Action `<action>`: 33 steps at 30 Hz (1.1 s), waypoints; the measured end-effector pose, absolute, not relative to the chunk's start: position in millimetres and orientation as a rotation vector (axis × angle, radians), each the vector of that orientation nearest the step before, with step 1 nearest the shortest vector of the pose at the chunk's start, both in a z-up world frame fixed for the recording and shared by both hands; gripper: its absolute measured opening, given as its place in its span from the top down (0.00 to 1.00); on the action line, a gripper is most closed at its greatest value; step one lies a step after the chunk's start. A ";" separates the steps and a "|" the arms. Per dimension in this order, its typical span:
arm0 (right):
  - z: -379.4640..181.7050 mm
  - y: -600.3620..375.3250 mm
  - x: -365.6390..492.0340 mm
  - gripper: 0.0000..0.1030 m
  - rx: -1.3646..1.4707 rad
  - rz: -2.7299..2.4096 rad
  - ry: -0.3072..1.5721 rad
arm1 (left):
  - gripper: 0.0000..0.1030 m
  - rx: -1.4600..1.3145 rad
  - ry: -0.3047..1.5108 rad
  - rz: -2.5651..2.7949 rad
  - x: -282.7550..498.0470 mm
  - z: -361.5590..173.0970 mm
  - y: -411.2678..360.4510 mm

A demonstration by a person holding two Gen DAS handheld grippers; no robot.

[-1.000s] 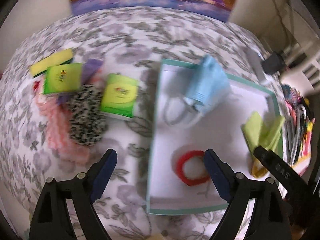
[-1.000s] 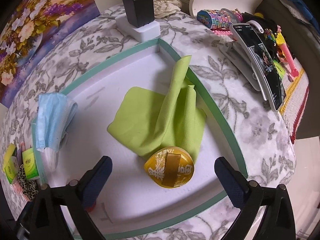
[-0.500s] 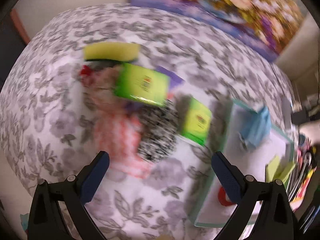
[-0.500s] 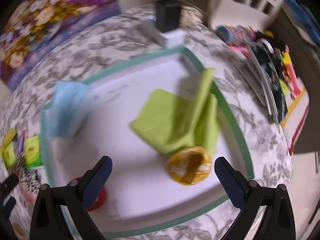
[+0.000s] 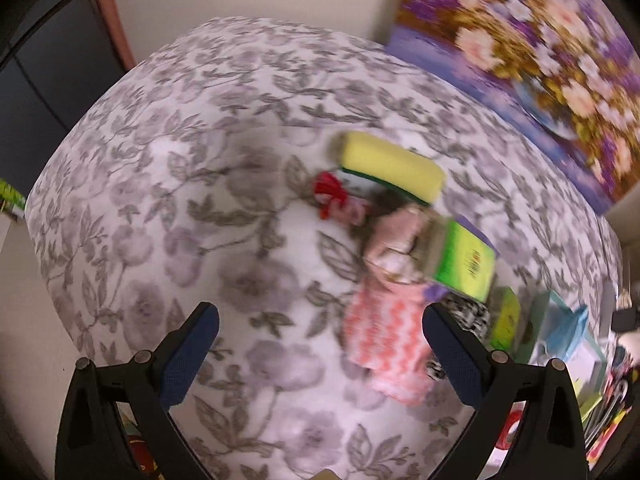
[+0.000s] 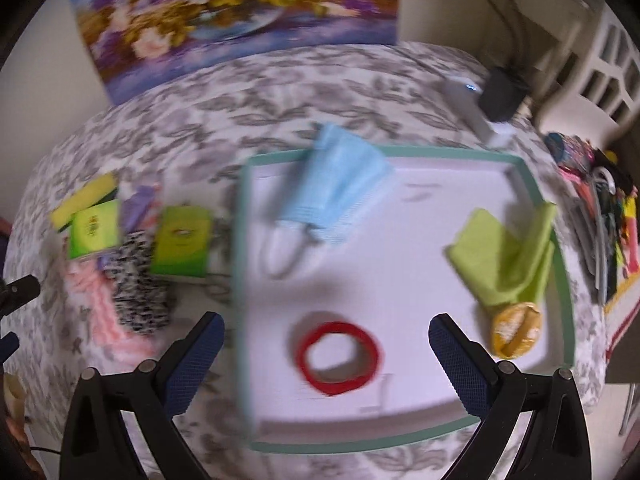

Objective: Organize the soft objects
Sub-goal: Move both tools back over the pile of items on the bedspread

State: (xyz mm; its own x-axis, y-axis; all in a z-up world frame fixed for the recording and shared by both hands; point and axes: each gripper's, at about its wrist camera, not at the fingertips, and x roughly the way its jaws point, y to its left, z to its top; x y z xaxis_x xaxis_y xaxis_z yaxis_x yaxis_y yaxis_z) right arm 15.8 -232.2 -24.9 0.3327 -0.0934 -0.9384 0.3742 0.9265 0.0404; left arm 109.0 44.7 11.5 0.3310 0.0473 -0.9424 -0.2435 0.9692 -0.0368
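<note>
A white tray with a green rim (image 6: 564, 264) holds a blue face mask (image 6: 340, 184), a green cloth (image 6: 508, 256), a red band (image 6: 340, 356) and a yellow round object (image 6: 516, 330). Left of the tray lie a yellow sponge (image 5: 390, 166), two green tissue packs (image 5: 466, 260) (image 6: 182, 240), a pink cloth (image 5: 384, 340), a black-and-white scrunchie (image 6: 140, 296) and a red item (image 5: 330, 192). My left gripper (image 5: 316, 352) is open and empty above the tablecloth, left of the pile. My right gripper (image 6: 326, 364) is open and empty over the tray's front left.
A floral tablecloth (image 5: 200, 160) covers the round table. A flower painting (image 6: 240, 12) leans at the back. A power strip with a black charger (image 6: 500, 92) lies behind the tray. A white chair (image 6: 600, 60) and colourful clutter (image 6: 600, 208) are at the right.
Both views swung left. The left gripper moved from over the tray to left of the pile of soft items. The right gripper moved from the green cloth to the tray's front left. Both stay open.
</note>
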 end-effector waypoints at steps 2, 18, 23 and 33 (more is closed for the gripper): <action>-22.5 -219.6 22.0 0.00 0.260 -0.280 1.188 | 0.01 -0.203 1.211 0.212 109.7 13.1 57.5; -42.0 -165.0 65.8 0.00 0.295 -0.120 1.179 | 0.01 -0.249 1.216 0.170 124.9 -1.3 68.8; -39.9 -168.8 75.6 0.00 0.293 -0.118 1.149 | 0.01 -0.252 1.210 0.133 135.6 -2.8 58.7; -49.2 -189.4 93.2 0.10 0.369 -0.120 1.131 | 0.01 -0.278 1.157 0.068 149.2 5.7 41.7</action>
State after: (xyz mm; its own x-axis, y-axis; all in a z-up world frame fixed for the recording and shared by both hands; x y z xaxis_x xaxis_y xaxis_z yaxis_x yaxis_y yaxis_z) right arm 93.2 -189.4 -49.2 0.4271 0.0914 -0.8996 0.2780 0.9334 0.2268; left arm 149.2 41.7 5.7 0.4046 -0.0894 -0.9101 -0.1954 0.9638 -0.1815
